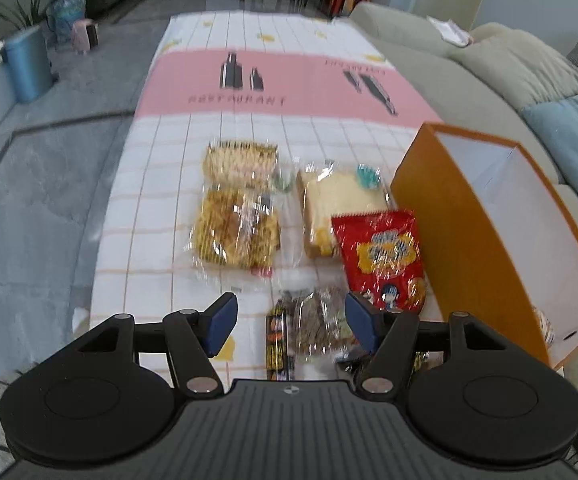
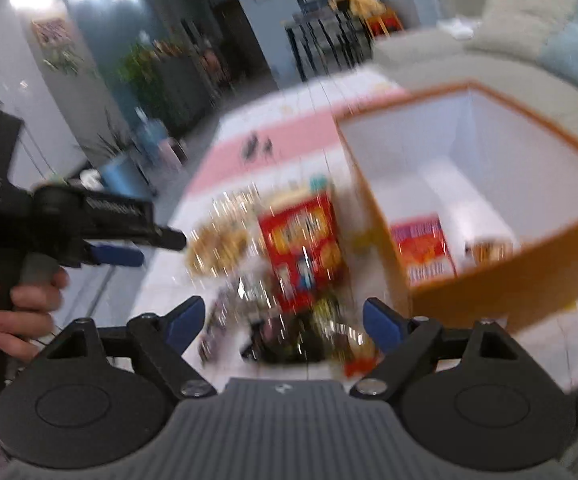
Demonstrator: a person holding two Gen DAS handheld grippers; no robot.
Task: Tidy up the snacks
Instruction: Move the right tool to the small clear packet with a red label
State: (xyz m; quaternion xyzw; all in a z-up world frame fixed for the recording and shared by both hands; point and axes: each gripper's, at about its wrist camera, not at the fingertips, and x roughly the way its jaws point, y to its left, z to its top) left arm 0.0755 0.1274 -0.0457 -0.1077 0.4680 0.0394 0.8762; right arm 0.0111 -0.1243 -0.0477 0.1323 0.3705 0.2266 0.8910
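Hovering spread wide, the left tool (image 1: 291,322) (holding nothing) frames a brown snack packet (image 1: 321,322) lying just ahead

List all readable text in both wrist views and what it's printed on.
"RESTAURANT": pink band of the tablecloth, under the two printed bottles; the first letters are soft.
Second word on the pink band, near the printed knives: upside down, unreadable.
Red snack bag: yellow characters, too blurred to read.
Black-and-yellow stick pack: print too small.
Packet inside the orange box: blurred.
Other gripper's body: white lettering, blurred.
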